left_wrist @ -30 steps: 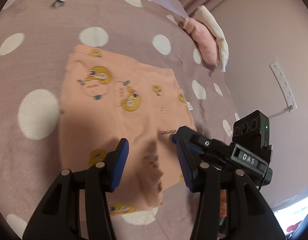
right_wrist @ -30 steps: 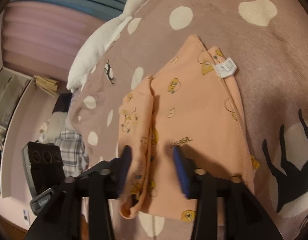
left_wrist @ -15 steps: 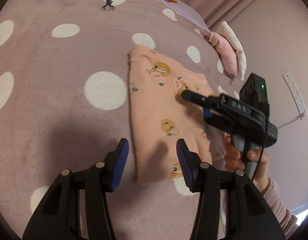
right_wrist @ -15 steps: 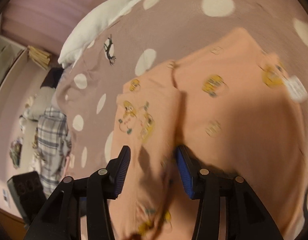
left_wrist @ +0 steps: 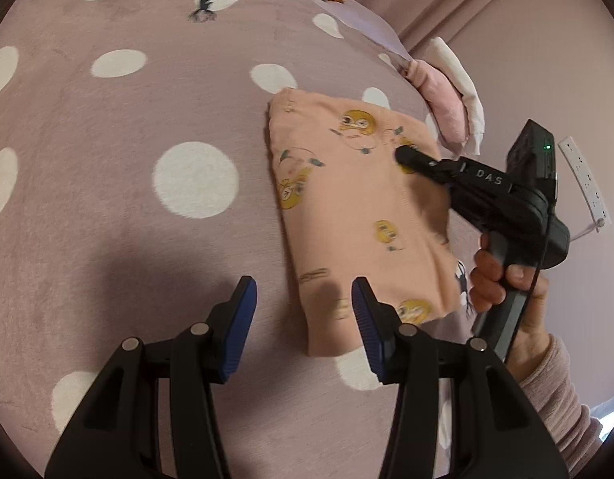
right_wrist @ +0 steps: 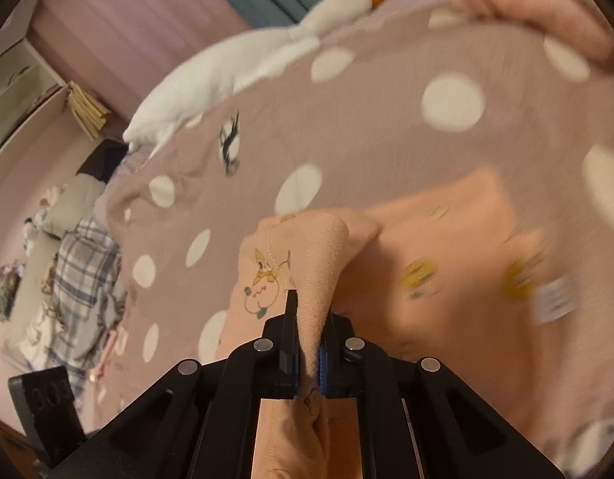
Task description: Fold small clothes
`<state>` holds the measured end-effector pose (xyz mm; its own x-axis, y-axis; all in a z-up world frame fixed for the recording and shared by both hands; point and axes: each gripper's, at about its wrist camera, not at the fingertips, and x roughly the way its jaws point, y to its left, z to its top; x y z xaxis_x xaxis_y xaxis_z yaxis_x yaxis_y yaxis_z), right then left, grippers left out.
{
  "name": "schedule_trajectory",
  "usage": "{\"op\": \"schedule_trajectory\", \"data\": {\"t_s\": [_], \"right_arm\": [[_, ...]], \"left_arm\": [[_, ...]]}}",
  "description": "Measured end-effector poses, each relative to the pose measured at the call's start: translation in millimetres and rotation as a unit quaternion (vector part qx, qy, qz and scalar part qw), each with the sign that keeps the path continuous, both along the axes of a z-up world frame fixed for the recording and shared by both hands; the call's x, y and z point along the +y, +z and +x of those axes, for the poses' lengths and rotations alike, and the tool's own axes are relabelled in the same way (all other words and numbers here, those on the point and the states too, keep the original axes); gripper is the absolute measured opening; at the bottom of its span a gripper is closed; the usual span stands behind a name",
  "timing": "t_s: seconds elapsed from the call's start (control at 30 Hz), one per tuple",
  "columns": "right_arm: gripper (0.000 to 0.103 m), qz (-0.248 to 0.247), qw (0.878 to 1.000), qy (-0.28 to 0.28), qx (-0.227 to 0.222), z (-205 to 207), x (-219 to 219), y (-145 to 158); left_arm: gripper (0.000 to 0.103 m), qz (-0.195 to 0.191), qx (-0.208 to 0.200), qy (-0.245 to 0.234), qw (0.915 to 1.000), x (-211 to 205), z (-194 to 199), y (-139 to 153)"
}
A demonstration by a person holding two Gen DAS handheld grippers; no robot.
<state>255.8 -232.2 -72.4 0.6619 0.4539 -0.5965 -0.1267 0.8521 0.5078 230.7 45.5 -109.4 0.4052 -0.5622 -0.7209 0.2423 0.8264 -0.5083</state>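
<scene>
left gripper (left_wrist: 303,315), black with blue pads: at 6 o'clock of the left wrist view, jaws about half apart, nothing between them, over the bedspread beside the garment's near corner.

right gripper (right_wrist: 307,343), black with blue pads: jaws have just closed and pinch a raised fold of the peach cotton baby garment with yellow cartoon prints (right_wrist: 446,279). in the left wrist view it reaches in from 3 o'clock, its tip on the cloth, gripped by a hand (left_wrist: 506,279) in a pink knit sleeve (left_wrist: 562,399).

garment: lies folded into a rough rectangle on the mauve plush bedspread with white dots (left_wrist: 147,219), centre-right in the left wrist view, flat except for the lifted fold.

pink and white cushion (left_wrist: 450,99): just beyond the garment, at 2 o'clock.

white goose plush toy with orange beak (right_wrist: 247,60): at the bed's far edge, 11 o'clock in the right wrist view.

white power strip (left_wrist: 586,179): on the wall, 3 o'clock.
</scene>
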Motion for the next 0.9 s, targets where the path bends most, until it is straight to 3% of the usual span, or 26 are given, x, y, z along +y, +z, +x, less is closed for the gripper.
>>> {"op": "schedule_trajectory", "data": {"t_s": [0.23,0.5,0.7,0.9], "right_arm": [[0.008,-0.073,0.996,-0.043,0.029,-1.4,-41.1,-13.5],[0.009,-0.089,0.992,-0.080,0.051,5.5,-55.4,-20.6],[0.013,-0.155,0.983,-0.094,-0.008,-14.4,-52.6,1.6],[0.013,-0.149,0.987,-0.013,-0.054,-54.8,-37.9,8.4]], "left_arm": [[0.049,0.007,-0.009,-0.037,0.9993,-41.7,9.1,4.4],[0.047,0.052,-0.034,-0.071,0.9955,-88.8,20.4,5.7],[0.040,0.109,-0.046,-0.097,0.9882,-105.0,25.0,-12.4],[0.040,0.120,-0.053,-0.103,0.9860,-106.8,27.2,-18.5]]}}
